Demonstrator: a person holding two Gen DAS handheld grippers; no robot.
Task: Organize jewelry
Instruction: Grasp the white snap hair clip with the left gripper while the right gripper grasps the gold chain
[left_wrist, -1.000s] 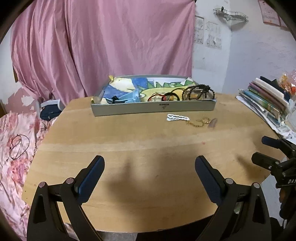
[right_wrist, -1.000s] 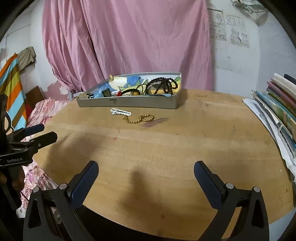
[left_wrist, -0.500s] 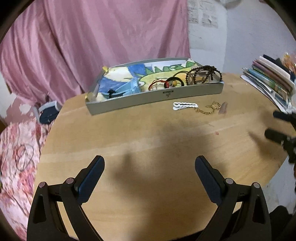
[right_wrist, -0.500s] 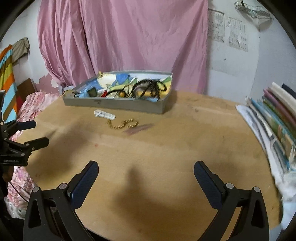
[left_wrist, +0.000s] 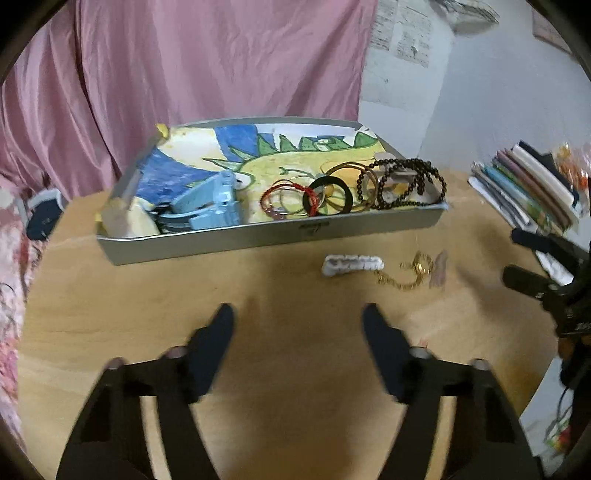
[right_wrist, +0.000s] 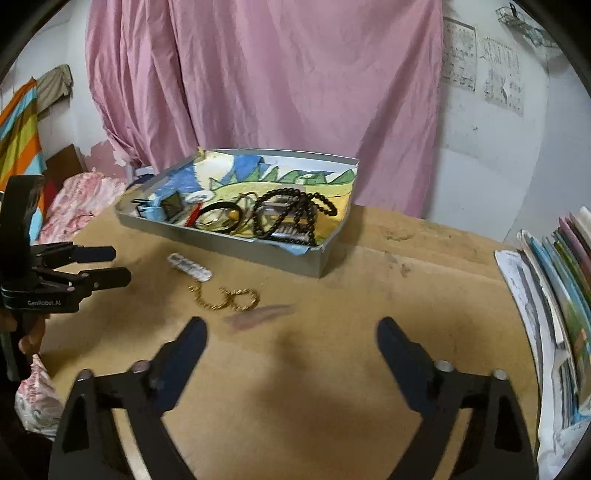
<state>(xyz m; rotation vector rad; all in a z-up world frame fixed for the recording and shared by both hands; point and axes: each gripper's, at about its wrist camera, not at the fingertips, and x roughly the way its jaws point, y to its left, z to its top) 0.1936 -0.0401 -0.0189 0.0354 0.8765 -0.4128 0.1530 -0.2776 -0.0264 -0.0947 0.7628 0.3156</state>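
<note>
Left wrist: both tongs (left_wrist: 298, 314) (right_wrist: 291, 326) gape over bare table (left_wrist: 147, 295), tray (left_wrist: 258, 240) beyond.

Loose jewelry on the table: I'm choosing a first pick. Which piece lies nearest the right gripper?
The gold chain, lying just ahead of the right gripper; the white piece lies farther, toward the tray.

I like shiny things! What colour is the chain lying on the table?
Gold; the chain shows best in the right wrist view.
</note>
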